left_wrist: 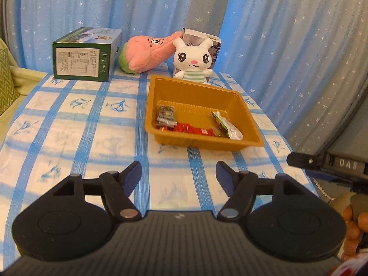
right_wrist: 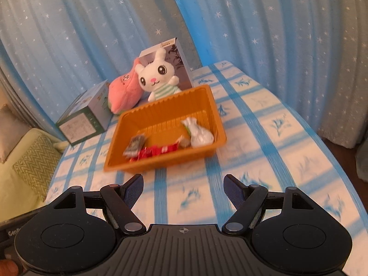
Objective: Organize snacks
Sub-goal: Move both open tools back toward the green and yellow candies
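Observation:
An orange plastic tray (left_wrist: pixel 249 119) sits on the blue-checked tablecloth and also shows in the right wrist view (right_wrist: pixel 161 163). Inside it lie a dark snack packet (left_wrist: pixel 165 114) (right_wrist: pixel 135 145), red snack packets (left_wrist: pixel 193 129) (right_wrist: pixel 157 151) and a silver-green packet (left_wrist: pixel 227 125) (right_wrist: pixel 197 132). My left gripper (left_wrist: pixel 179 172) is open and empty, hovering over the cloth in front of the tray. My right gripper (right_wrist: pixel 183 182) is open and empty, also just in front of the tray. Part of the right gripper (left_wrist: pixel 326 162) shows at the right edge of the left wrist view.
Behind the tray stand a white plush rabbit (left_wrist: pixel 194 61) (right_wrist: pixel 158 78), a pink plush toy (left_wrist: pixel 147 54) (right_wrist: pixel 125 90), a green box (left_wrist: pixel 86 54) (right_wrist: pixel 86 117) and a white box (left_wrist: pixel 214 43) (right_wrist: pixel 174 57). A blue starred curtain (left_wrist: pixel 276 34) hangs behind. A sofa cushion (right_wrist: pixel 34 158) lies left.

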A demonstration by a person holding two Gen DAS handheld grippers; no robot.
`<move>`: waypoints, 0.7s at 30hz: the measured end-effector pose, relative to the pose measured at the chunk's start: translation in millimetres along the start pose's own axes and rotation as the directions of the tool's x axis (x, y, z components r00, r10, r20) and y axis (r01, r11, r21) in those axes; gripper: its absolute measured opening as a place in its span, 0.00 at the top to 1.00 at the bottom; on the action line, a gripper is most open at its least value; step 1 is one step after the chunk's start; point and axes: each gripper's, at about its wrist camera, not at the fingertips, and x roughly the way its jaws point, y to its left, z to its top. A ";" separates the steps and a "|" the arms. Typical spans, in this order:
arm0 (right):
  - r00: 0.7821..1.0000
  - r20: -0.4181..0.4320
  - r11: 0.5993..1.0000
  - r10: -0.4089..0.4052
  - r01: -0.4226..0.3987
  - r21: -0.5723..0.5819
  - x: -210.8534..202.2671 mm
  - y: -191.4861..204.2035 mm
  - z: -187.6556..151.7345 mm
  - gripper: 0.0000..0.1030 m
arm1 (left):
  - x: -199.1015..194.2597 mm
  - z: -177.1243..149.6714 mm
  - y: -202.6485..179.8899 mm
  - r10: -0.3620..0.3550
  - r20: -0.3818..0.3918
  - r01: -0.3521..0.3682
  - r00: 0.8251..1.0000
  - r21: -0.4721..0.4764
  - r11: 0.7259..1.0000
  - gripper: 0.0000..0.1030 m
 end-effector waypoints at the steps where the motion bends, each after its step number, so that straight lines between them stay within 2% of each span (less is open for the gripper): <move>1: 1.000 -0.002 1.000 0.000 0.000 0.005 -7.2 0.9 -5.7 0.26 | -6.8 -3.4 0.0 0.002 0.000 -0.002 1.000 -0.005 1.000 0.34; 7: 1.000 -0.008 1.000 -0.002 0.002 -0.001 -45.0 8.6 -36.7 0.26 | -43.9 -25.4 0.7 0.008 -0.003 -0.008 1.000 -0.024 1.000 0.31; 12: 1.000 -0.004 1.000 -0.014 0.014 -0.020 -68.1 13.2 -57.8 0.26 | -66.7 -42.8 -3.9 0.014 -0.004 -0.014 1.000 -0.002 1.000 0.31; 21: 0.999 -0.021 0.999 -0.024 0.024 -0.039 -90.7 13.1 -85.1 0.26 | -87.0 -69.1 -13.9 0.011 -0.022 -0.011 1.000 0.021 1.000 0.31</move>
